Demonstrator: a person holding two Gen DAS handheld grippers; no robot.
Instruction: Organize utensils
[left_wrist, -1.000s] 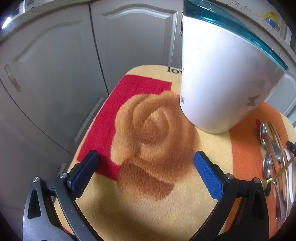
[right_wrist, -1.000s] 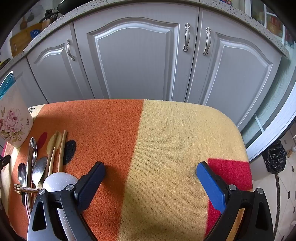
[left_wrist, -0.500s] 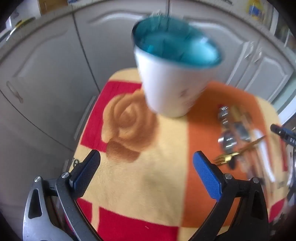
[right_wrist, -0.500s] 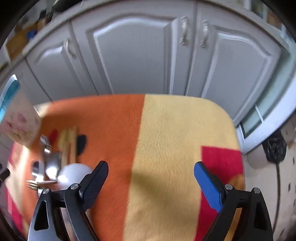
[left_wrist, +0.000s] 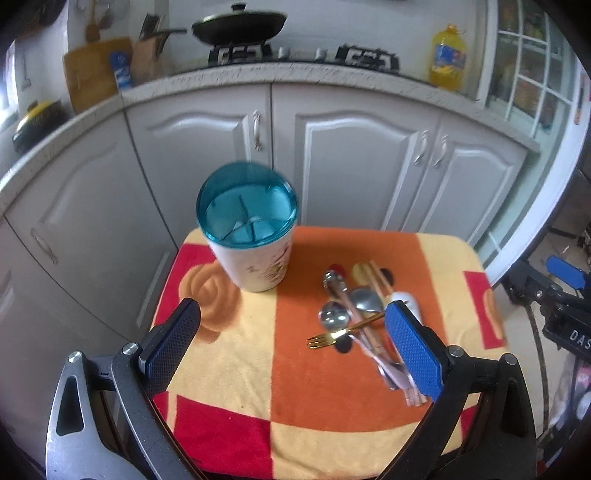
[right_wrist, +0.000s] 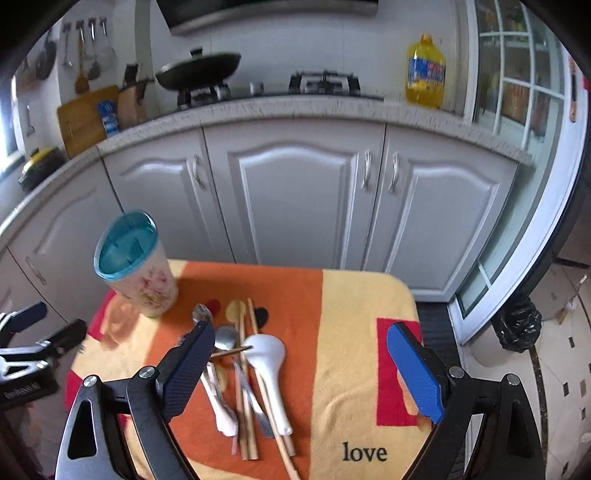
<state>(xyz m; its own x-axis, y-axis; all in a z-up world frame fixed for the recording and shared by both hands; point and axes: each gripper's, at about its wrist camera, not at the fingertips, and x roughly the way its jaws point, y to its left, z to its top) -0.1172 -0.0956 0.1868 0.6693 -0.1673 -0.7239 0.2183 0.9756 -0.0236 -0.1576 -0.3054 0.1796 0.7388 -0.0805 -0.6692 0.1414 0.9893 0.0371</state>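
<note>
Kitchen cabinets behind; blanket-covered desk w/ utensil pile mid-desk, holder cup at rear left. Left tool & right tool both spread apart, empty. Ceramic spoon prob fragile, slick; grab mid-handle.

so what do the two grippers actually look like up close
Both match: the left gripper and right gripper each have two flat, textured blue finger pads on black angular frames with triangular cut-outs and silver pivot bolts. The left gripper's left frame arm looks greyer. A white-lettered label shows on the body; no cables or sleeves visible.
</note>
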